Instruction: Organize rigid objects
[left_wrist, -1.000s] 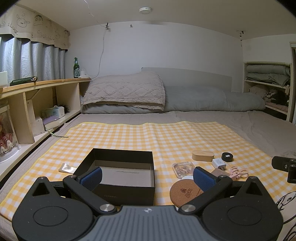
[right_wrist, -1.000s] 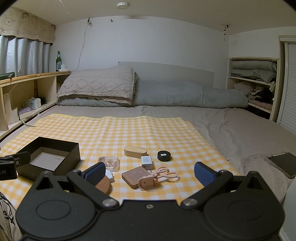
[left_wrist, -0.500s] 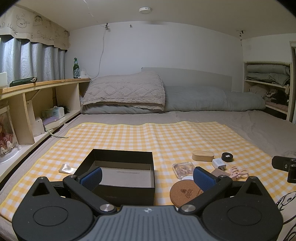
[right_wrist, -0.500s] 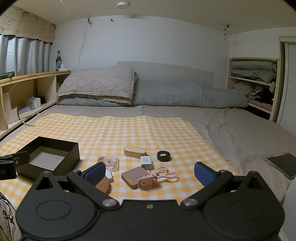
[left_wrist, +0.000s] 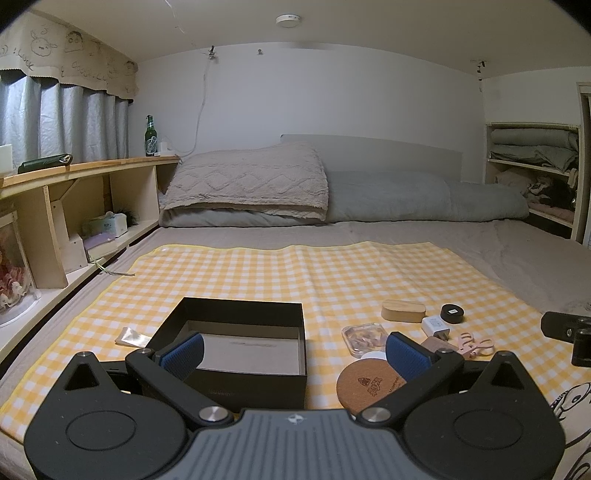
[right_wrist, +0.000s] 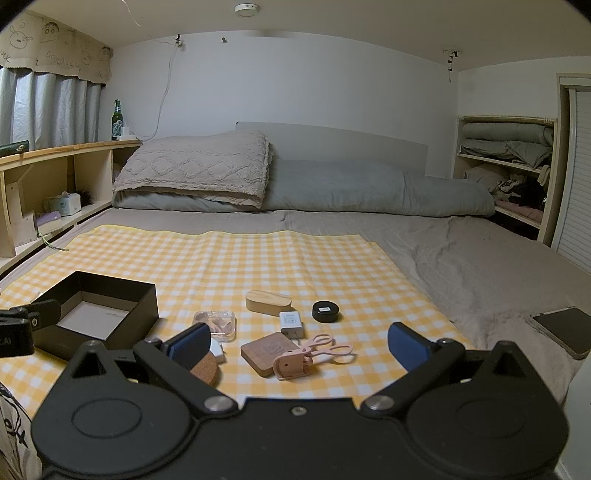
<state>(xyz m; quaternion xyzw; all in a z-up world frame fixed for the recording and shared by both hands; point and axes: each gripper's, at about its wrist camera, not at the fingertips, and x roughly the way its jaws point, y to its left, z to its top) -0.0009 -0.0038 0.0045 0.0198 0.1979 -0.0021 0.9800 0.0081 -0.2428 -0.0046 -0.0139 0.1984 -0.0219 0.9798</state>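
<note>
Small hard things, among them a wooden case (right_wrist: 268, 301), charger (right_wrist: 291, 323) and pink clip (right_wrist: 310, 355), are lying at twelve o'clock of my right claw (right_wrist: 298, 344), both claws (left_wrist: 294, 353) gaping empty, and I am judging them light, stiff, best pinched across their sides for the black box (right_wrist: 110, 295) at ten.

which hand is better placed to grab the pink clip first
Right. The pink clip lies on the checked cloth between the right gripper's open fingers, just ahead. The left gripper, also open, faces the black box; the clip sits off to its right.
</note>
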